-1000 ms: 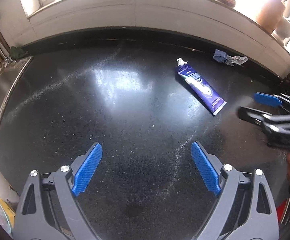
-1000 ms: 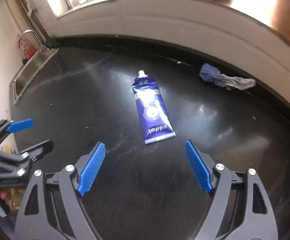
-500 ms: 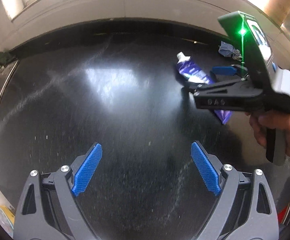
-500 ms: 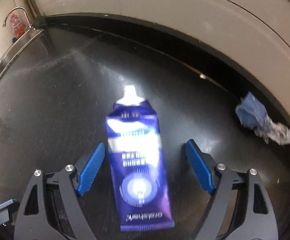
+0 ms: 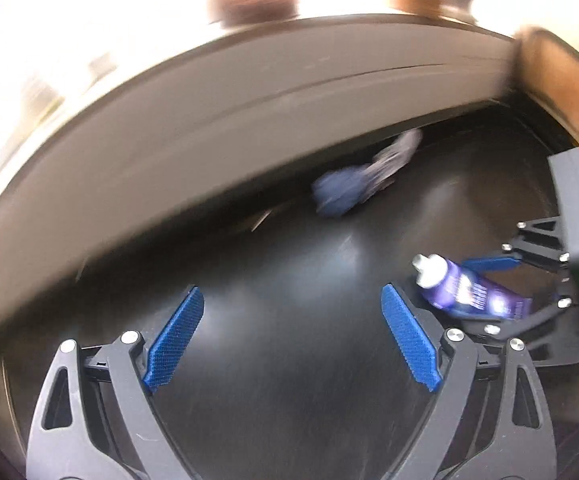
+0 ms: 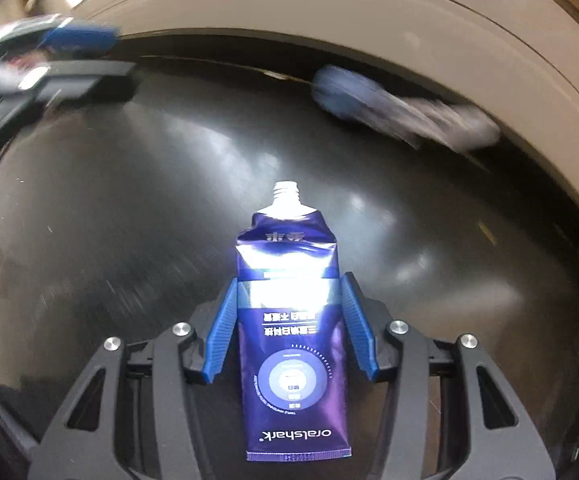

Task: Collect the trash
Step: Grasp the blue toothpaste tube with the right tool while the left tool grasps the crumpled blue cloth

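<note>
A purple toothpaste tube (image 6: 291, 320) with a white capless neck lies between the fingers of my right gripper (image 6: 289, 320), which is shut on its sides. In the left wrist view the tube (image 5: 461, 290) shows at the right, held in the right gripper (image 5: 489, 280). My left gripper (image 5: 293, 344) is open and empty over the black counter (image 5: 289, 280). A crumpled blue and grey wrapper (image 5: 353, 188) lies by the back wall ahead of it; it also shows in the right wrist view (image 6: 389, 104).
A grey backsplash wall (image 6: 329, 20) runs along the counter's far edge. A brown rounded object (image 5: 561, 80) stands at the right end. My left gripper (image 6: 69, 60) appears blurred at the upper left of the right wrist view.
My right gripper has closed onto the toothpaste tube. My left gripper has swung right and forward toward the crumpled wrapper by the wall.
</note>
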`<state>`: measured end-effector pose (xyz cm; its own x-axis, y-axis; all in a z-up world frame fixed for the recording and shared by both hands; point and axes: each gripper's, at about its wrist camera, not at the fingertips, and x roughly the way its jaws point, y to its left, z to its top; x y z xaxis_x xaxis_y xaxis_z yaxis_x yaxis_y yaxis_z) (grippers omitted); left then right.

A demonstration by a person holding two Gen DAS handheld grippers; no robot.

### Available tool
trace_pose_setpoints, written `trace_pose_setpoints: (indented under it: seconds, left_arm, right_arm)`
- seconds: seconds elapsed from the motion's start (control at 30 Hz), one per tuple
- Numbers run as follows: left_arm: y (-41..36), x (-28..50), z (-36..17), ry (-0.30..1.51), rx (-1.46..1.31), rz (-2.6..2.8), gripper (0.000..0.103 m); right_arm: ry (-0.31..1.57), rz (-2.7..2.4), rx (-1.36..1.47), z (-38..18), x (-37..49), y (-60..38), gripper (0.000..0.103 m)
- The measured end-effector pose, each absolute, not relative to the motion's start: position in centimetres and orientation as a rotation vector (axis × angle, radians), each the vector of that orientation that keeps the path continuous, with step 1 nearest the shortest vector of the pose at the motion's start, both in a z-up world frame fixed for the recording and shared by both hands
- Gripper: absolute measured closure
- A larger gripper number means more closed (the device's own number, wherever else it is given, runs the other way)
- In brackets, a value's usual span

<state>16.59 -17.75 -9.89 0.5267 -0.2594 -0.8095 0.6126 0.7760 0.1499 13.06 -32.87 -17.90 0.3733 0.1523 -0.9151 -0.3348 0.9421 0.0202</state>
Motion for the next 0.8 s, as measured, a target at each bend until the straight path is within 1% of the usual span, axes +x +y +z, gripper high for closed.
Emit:
trace_pose_setpoints:
  seconds: [0.13,0.23,0.3,0.37,0.53,0.57,0.67,0.73,0.8]
  left_arm:
    - [-24.0,18.4,-11.2,0.778,0.585,-0.689,0.016]
    - [-26.7,20.8,-13.1,0.798,0.608,-0.728,0.016]
    - [-27.3,22.0,-14.2,0.856,0.576,-0.750,0.016]
    - [-27.7,22.5,-14.9,0.875,0.568,-0.762,0.016]
    - [-29.0,21.7,-15.9,0.960,0.490,-0.886,0.016]
    - [-29.2,21.3,-15.7,0.967,0.481,-0.909,0.016]
    - [-29.1,20.6,-14.4,0.913,0.462,-0.869,0.016]
    - [-28.8,21.9,-14.5,0.949,0.415,-0.804,0.016]
    - [-29.3,23.0,-15.7,0.972,0.441,-0.780,0.016]
  right_arm:
    - [1.177,0.216,-0.123,-17.8,11.1,-38.2,0.052]
    - [1.183,0.172,-0.100,-17.8,10.1,-40.3,0.052]
    - [1.182,0.159,-0.085,-17.9,9.7,-40.5,0.052]
    - [1.176,0.153,-0.072,-17.9,9.2,-40.5,0.051]
    - [1.162,0.145,-0.022,-18.1,8.4,-41.5,0.051]
    - [1.159,0.145,-0.012,-18.1,8.5,-41.7,0.051]
    - [1.153,0.152,-0.019,-17.9,9.1,-42.4,0.051]
    - [1.149,0.154,-0.026,-17.8,8.7,-43.1,0.051]
    - [1.146,0.156,-0.030,-17.8,8.6,-43.1,0.051]
